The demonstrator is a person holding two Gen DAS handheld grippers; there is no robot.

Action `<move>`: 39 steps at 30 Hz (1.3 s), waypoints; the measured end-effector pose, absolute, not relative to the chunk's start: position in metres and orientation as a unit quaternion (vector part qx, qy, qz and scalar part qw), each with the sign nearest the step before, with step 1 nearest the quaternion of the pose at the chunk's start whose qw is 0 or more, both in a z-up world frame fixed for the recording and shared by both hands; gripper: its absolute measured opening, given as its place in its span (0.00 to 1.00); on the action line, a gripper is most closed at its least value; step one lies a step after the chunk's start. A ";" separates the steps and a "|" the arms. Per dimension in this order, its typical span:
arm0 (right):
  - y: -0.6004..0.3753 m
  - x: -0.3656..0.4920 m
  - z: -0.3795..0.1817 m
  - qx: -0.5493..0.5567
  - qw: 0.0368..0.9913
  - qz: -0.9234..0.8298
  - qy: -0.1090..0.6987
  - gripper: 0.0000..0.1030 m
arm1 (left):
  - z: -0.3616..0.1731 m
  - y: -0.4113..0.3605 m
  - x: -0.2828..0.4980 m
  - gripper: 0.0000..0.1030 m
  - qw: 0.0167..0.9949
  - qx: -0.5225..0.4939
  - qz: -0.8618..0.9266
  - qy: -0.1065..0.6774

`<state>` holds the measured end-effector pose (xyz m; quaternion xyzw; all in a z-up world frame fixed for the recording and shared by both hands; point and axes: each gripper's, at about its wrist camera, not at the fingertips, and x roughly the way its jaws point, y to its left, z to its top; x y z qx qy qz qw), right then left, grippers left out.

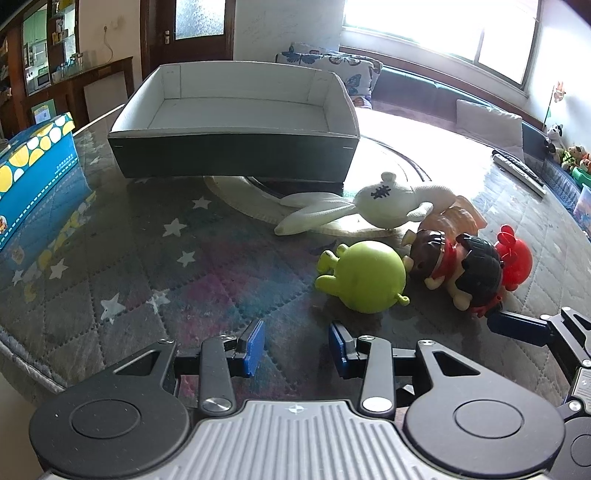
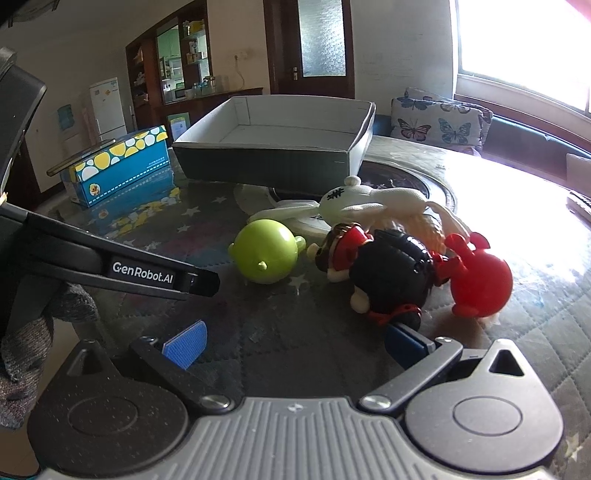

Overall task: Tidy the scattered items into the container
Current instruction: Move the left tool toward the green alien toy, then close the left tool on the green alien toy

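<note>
A blue box with yellow and white spots [image 1: 33,173] stands on the tabletop [image 1: 147,266] at the far left. Butterfly-print cushions [image 2: 439,118] lie beyond the far edge, under a bright window [image 1: 443,33]. A remote control [image 1: 517,171] rests far right.

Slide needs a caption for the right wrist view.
Open right gripper faces green toy, doll and red toy before the empty box.

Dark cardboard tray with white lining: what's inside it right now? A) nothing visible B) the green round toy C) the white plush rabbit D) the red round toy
A: the dark cardboard tray with white lining shows only bare white floor, while the green round toy, red round toy and white plush rabbit all lie on the table in front.
</note>
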<state>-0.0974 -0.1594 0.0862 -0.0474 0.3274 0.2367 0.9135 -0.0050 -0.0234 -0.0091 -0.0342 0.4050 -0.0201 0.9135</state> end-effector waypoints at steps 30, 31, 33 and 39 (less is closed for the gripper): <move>-0.140 -0.085 0.101 -0.079 0.903 0.276 0.320 1.00 | 0.003 -0.003 0.011 0.39 0.914 -0.046 -0.025 0.402; -0.139 -0.085 0.102 -0.080 0.902 0.279 0.319 0.98 | 0.004 -0.001 0.011 0.39 0.915 -0.047 -0.027 0.400; -0.136 -0.084 0.103 -0.083 0.899 0.287 0.318 0.93 | 0.007 0.004 0.011 0.39 0.916 -0.051 -0.031 0.397; -0.122 -0.074 0.105 -0.101 0.893 0.303 0.317 0.90 | 0.021 0.004 0.013 0.39 0.919 -0.052 -0.075 0.385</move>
